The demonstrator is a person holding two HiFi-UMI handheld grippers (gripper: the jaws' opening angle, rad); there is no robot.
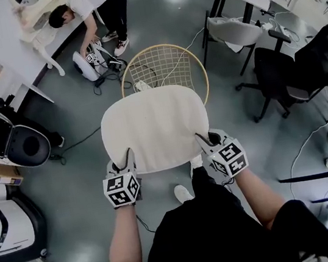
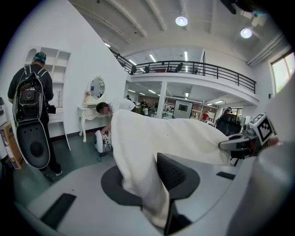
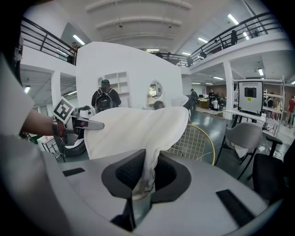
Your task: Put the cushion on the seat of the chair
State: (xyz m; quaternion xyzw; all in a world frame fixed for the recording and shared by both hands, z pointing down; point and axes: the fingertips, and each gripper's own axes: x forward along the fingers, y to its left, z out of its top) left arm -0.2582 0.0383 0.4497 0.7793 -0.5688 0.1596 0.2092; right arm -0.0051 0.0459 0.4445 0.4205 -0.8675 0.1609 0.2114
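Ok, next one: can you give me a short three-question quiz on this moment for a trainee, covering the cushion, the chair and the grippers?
1. True or false: the chair has a wire-grid seat with a round golden rim.
2. How many grippers are shut on the cushion? A) none B) one C) two
3. In a few words, where is the cushion relative to the chair seat?

Key
1. True.
2. C: the left gripper and the right gripper each pinch its near edge.
3. It is held up in the air, partly over the chair's near side, and has not yet been laid on the seat.
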